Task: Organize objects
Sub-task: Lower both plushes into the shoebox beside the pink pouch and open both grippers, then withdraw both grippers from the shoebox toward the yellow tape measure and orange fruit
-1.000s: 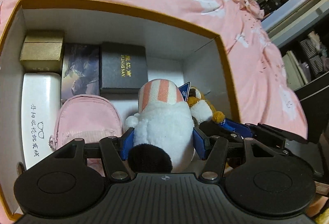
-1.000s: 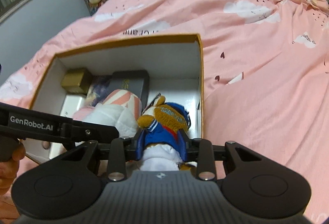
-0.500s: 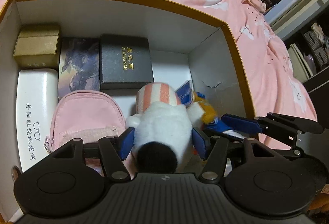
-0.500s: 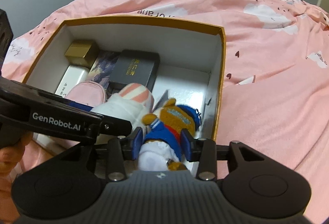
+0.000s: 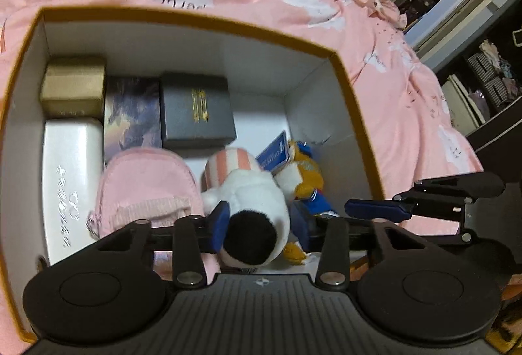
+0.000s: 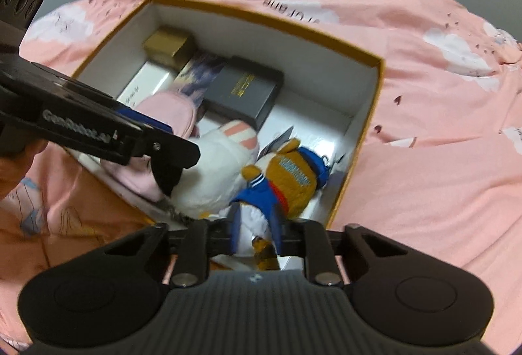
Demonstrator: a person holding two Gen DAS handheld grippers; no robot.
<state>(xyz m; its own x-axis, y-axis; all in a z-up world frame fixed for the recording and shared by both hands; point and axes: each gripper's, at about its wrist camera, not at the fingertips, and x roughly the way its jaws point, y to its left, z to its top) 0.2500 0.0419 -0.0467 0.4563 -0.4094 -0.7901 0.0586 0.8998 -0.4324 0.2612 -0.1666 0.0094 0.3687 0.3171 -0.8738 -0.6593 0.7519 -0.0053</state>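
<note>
- Where the left gripper [image 5: 261, 219] is examined first, its blue pads clamp the lower body of the white plush toy [image 5: 251, 208]; the jaws have just been closing, and the toy sits squeezed between them.
- White plush toy: black round base toward the camera, pink-and-white striped end pointing into the storage box [image 5: 202, 19]; it lies inside the box, against the near wall.
- Right gripper [image 6: 256, 229]: jaws have just been closing and now pinch the white lower part of the orange plush toy [image 6: 287, 182]; pads press on it from both sides.
- Orange plush toy: blue jacket and blue cap, lying in the near right corner of the storage box, touching the white plush toy on its left; a blue tag [image 5: 272, 156] stands up between the two toys.
- Pink pouch [image 5: 146, 185]: inside the storage box, just left of the white plush toy.
- White glasses case [image 5: 70, 179]: along the left wall of the storage box, printed lettering on its lid.
- Gold box [image 5: 73, 86]: far left corner of the storage box, touching the end of the glasses case.
- Illustrated book [image 5: 132, 117]: flat on the box floor, between the gold box and the black gift box [image 5: 195, 109].
- Black gift box: gold lettering on top, toward the far wall of the storage box, beyond the white plush toy.
- Storage box: white inside, mustard rim, resting on a pink bedspread [image 6: 440, 126] printed with white clouds.
- A hand [image 6: 18, 164] grips the handle of the left gripper, outside the near left corner of the storage box.
</note>
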